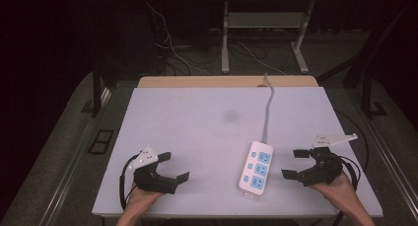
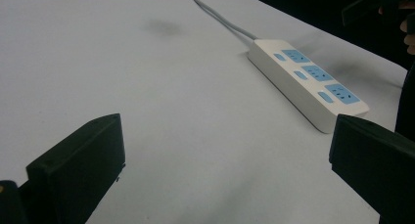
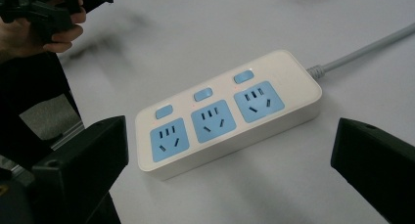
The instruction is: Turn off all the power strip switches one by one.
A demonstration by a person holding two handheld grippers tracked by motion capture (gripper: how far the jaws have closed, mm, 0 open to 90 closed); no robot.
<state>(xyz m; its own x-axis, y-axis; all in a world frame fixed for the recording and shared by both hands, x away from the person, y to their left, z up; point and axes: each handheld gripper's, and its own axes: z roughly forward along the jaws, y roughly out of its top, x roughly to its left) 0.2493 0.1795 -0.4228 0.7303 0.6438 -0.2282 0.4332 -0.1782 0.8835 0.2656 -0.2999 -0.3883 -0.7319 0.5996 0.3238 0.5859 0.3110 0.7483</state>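
A white power strip (image 1: 257, 168) with three blue sockets and three blue switches lies flat on the table's right half, and its grey cable (image 1: 268, 107) runs off over the far edge. My right gripper (image 1: 294, 163) rests just right of the strip, open, jaws pointing at it, nothing between them. The right gripper view has the power strip (image 3: 230, 111) close ahead between the wide jaws. My left gripper (image 1: 173, 166) sits open near the front left, well apart from the strip. Along its jaws the power strip (image 2: 308, 81) lies farther off to the right.
The white tabletop (image 1: 207, 132) has a faint dark smudge (image 1: 230, 116) near its middle. A wooden strip (image 1: 226, 81) borders the far edge. Beyond it stand desk legs (image 1: 225, 38) and loose cables on a dark floor. The person's other hand (image 3: 34, 23) appears at top left.
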